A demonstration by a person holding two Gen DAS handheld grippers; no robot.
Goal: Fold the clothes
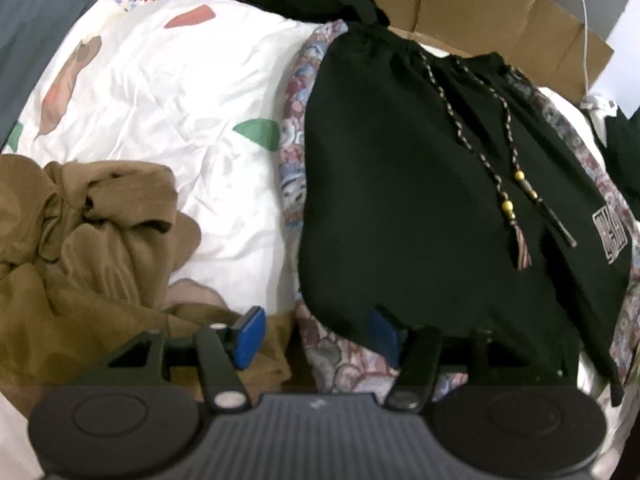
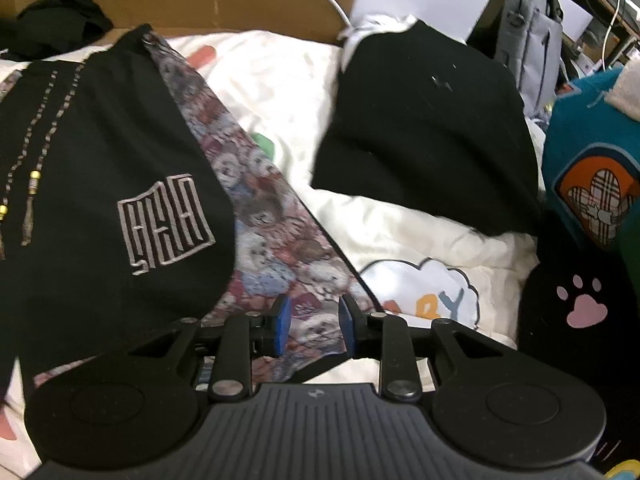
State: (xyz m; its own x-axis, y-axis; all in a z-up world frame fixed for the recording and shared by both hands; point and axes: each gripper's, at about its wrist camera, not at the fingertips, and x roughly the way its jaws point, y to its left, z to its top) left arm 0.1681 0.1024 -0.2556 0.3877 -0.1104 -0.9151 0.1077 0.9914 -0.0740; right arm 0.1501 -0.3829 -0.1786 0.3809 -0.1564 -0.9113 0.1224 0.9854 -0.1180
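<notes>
Left claw pose: the left claw tips steeply downward over the bed, looking along its two fingers at the bedding below.
Left claw opening: spread wide, nothing pinched. Its blue pads stand well apart; the right-hand pad sits at the near hem of the black shorts, though whether it touches the cloth I cannot tell.
Right claw pose: the right claw also tips steeply downward, above the patterned cloth.
Right claw opening: parted a little, a narrow gap between the pads, which grip nothing; the patterned cloth lies beneath the gap.
Black shorts, place: just ahead of the left claw and to its right; ahead and to the left of the right claw. They lie flat on top of the patterned cloth.
Black shorts, direction: the long axis runs away from both claws, waistband at the far end, hem at the near end. The braided drawstring with gold beads trails back toward the claws. A grey stitched logo sits near the right edge.
Left of left claw: a crumpled tan garment on the white quilt.
Ahead and right of right claw: a folded black garment on the quilt, with a teal garment further right.
Far side: cardboard behind the bed.
</notes>
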